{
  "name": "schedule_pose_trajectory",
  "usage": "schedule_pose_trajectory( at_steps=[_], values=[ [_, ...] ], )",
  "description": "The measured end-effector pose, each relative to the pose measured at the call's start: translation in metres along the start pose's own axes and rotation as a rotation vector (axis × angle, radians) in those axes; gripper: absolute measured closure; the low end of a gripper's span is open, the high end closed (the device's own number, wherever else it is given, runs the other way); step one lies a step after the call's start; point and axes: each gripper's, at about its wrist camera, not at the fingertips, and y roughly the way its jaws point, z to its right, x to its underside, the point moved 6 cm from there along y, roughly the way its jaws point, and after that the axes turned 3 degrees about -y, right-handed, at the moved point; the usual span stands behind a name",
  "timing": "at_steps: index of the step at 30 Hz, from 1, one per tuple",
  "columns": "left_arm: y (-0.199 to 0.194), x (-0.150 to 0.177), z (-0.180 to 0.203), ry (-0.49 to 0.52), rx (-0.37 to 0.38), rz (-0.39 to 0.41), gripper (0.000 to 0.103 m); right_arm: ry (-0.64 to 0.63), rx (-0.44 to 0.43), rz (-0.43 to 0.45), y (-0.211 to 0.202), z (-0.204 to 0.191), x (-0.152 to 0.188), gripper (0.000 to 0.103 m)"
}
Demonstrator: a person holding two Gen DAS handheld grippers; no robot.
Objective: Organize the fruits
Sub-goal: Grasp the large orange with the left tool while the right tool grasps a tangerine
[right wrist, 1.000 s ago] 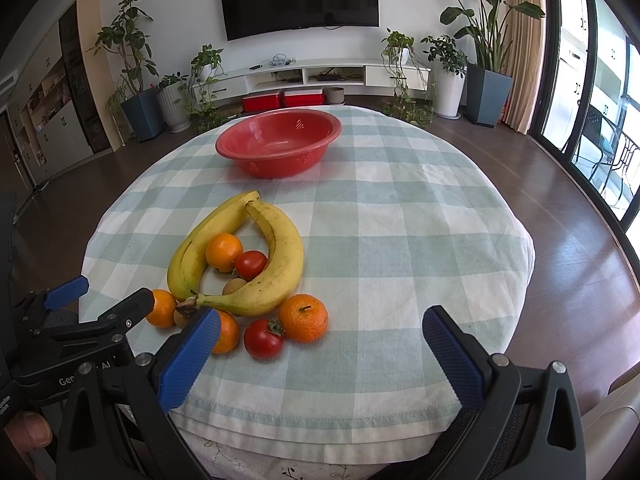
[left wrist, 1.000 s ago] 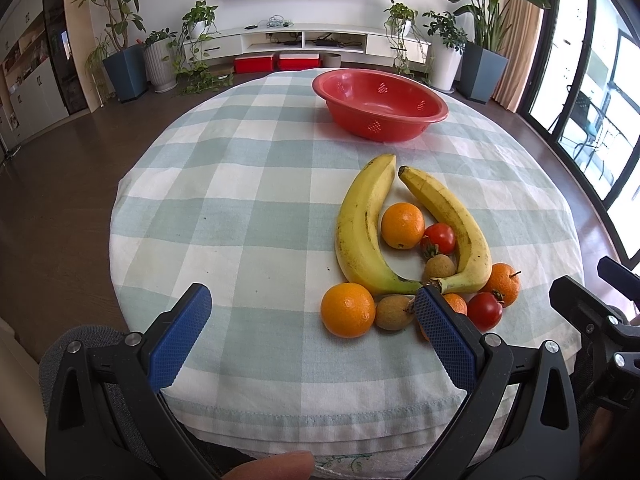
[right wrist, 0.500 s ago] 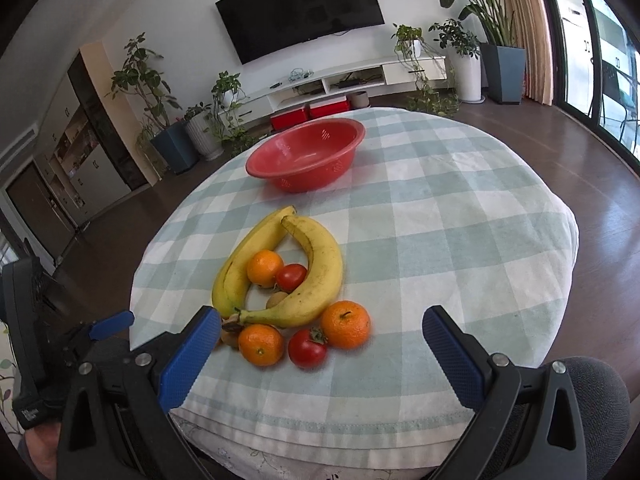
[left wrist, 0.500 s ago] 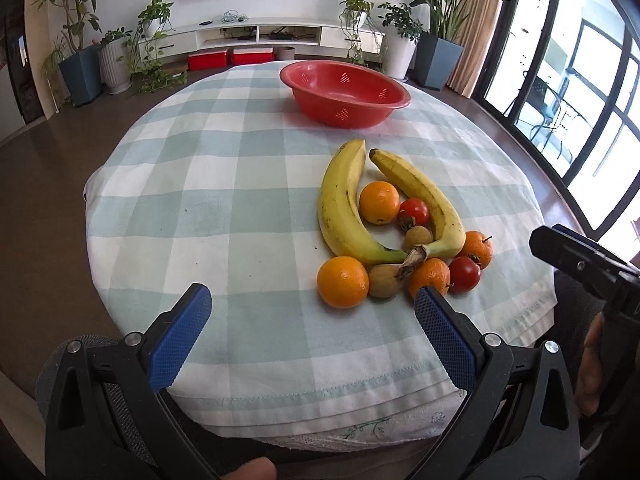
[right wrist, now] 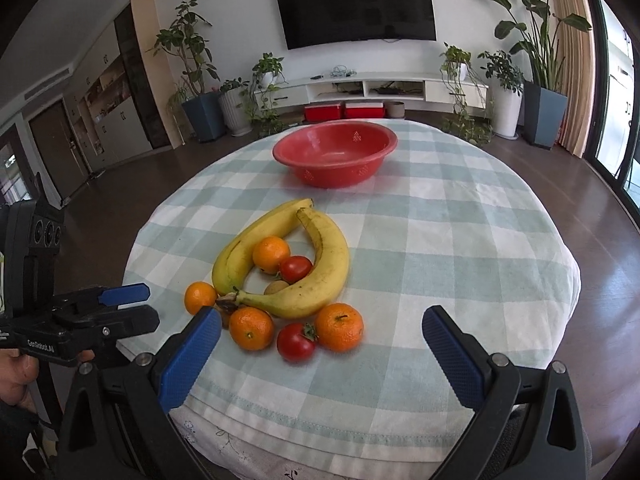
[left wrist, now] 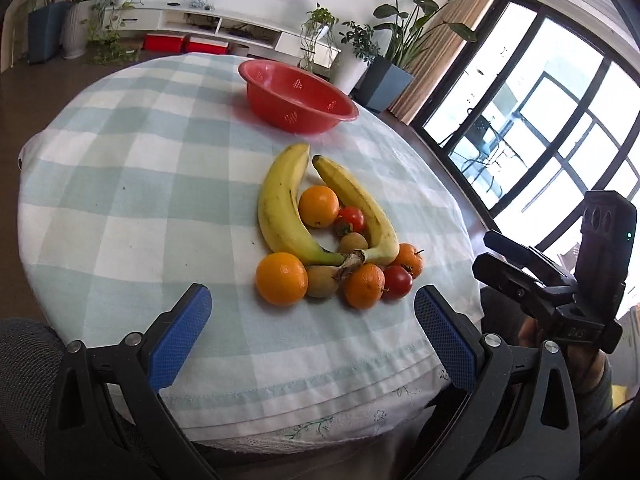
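Left gripper (left wrist: 312, 320) and right gripper (right wrist: 320, 344) both hung spread wide, empty, short of the fruit cluster; perforated red plastic bowl (right wrist: 335, 153) sat beyond.

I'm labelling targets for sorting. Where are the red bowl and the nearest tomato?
red bowl (right wrist: 384, 142), right wrist view, on its far-right rim.
nearest tomato (right wrist: 295, 342), right wrist view, on the middle of its skin.

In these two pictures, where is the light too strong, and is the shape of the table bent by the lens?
Left wrist view: the windows are blown out to white, and the table bulges like a dome. Right wrist view: light is even, the fruit is sharp, and the table edge curves strongly.
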Motion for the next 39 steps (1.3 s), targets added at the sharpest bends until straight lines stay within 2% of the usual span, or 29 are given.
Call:
schedule_pose_trajectory(
  at_steps=[2,3,5,6,8,10,12,14,15,16,17,18,19,20,29,35,39],
  values=[
    [0.010,0.001,0.000,0.038,-0.045,-0.110,0.000,-0.060,0.017,-0.008,0.001,-0.003,-0.009,0.000],
    [0.012,-0.002,-0.002,0.041,-0.046,-0.122,0.000,-0.091,0.017,-0.021,0.001,-0.005,-0.010,0.000],
    [0.005,-0.013,-0.004,0.036,-0.030,-0.073,0.000,-0.129,0.019,-0.045,0.008,-0.001,-0.017,0.000],
    [0.004,-0.018,-0.004,0.057,-0.050,-0.068,0.000,-0.134,0.025,-0.054,0.009,0.002,-0.017,0.000],
    [0.010,-0.023,-0.003,0.138,-0.085,-0.110,0.000,-0.120,0.022,-0.075,0.012,0.007,-0.020,0.000],
    [0.014,-0.024,0.000,0.224,-0.088,-0.142,0.000,-0.087,-0.007,-0.101,0.016,0.015,-0.021,0.001],
    [0.018,-0.022,0.003,0.305,-0.074,-0.162,0.000,-0.071,-0.028,-0.117,0.018,0.019,-0.024,0.008],
    [0.026,-0.020,0.003,0.366,-0.071,-0.199,0.001,-0.085,-0.038,-0.132,0.020,0.021,-0.024,0.011],
    [0.029,-0.018,0.002,0.389,-0.064,-0.218,0.004,-0.098,-0.043,-0.139,0.022,0.021,-0.023,0.011],
    [0.032,-0.016,0.003,0.409,-0.045,-0.235,0.013,-0.109,-0.048,-0.150,0.025,0.021,-0.022,0.011],
    [0.034,-0.016,0.004,0.426,-0.028,-0.247,0.027,-0.121,-0.048,-0.165,0.027,0.021,-0.021,0.013],
    [0.037,-0.015,0.004,0.440,-0.025,-0.257,0.034,-0.134,-0.047,-0.178,0.031,0.021,-0.020,0.022],
    [0.041,-0.014,0.004,0.450,-0.028,-0.273,0.043,-0.145,-0.051,-0.193,0.034,0.020,-0.017,0.026],
    [0.044,-0.013,0.003,0.461,-0.031,-0.286,0.048,-0.148,-0.055,-0.210,0.038,0.021,-0.015,0.033],
    [0.054,-0.015,0.009,0.510,-0.025,-0.304,0.048,-0.107,-0.087,-0.310,0.064,0.034,-0.001,0.034],
    [0.061,-0.008,0.010,0.522,-0.007,-0.331,0.066,-0.089,-0.124,-0.360,0.074,0.036,0.003,0.034],
    [0.062,-0.006,0.012,0.528,-0.003,-0.332,0.068,-0.078,-0.141,-0.374,0.081,0.037,0.001,0.035]
  ],
)
